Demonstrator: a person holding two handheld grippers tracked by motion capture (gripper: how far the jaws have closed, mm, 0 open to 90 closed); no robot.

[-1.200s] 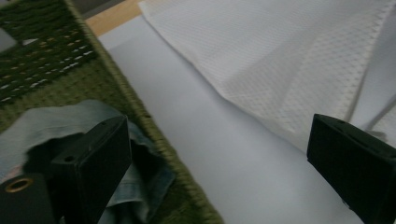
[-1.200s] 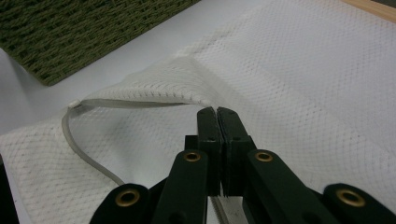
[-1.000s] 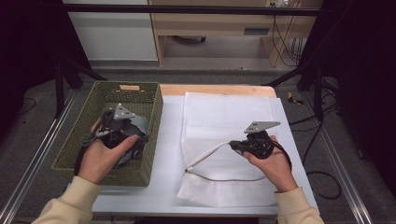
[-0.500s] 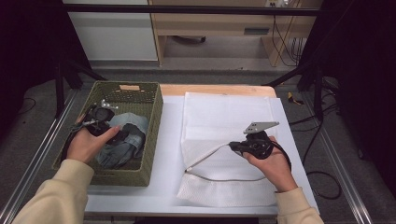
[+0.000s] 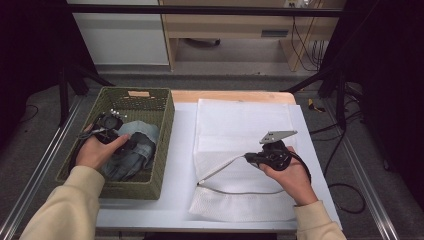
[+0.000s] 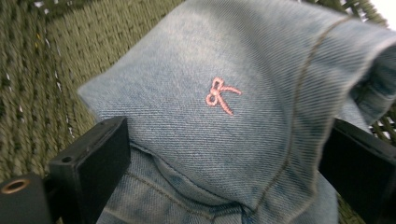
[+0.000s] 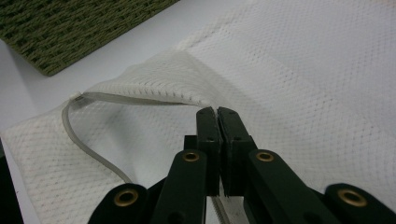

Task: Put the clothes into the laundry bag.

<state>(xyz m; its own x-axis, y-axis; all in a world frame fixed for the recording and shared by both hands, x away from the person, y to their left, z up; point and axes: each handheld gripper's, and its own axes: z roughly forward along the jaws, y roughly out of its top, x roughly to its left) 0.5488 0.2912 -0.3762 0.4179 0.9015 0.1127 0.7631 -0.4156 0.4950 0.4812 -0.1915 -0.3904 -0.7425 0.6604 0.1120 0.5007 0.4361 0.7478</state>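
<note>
Two grippers are at work, one at each side of the counter point(image 5: 180, 150). The high view gives the whole layout: the left gripper point(image 5: 117, 142) is down inside the green woven basket point(image 5: 162, 150), and the right gripper point(image 5: 250, 158) is over the white mesh bag point(image 5: 240, 125), well apart from the basket.

The left gripper view shows what the high view cannot: the denim garment point(image 6: 224, 130) in the basket has a small pink bow point(image 6: 220, 95) stitched on it and a seam that runs down toward the right jaw. The right gripper view shows the fine weave of the mesh bag point(image 7: 303, 79) and its zipper edge point(image 7: 140, 97), which is lifted off the counter just ahead of the jaw tips. A corner of the basket point(image 7: 70, 28) lies far ahead and to the left of these jaws.

In the high view the person's left hand point(image 5: 97, 152) covers most of the left gripper, and the basket wall stands between the garment point(image 5: 137, 145) and the bag.

The left gripper's jaws stand wide apart, with a fold of denim bulging up between them; both jaws look to lie against the cloth, but whether they press on it I cannot tell. The right gripper's jaws are pressed together on the raised edge of the mesh bag and hold it up.
</note>
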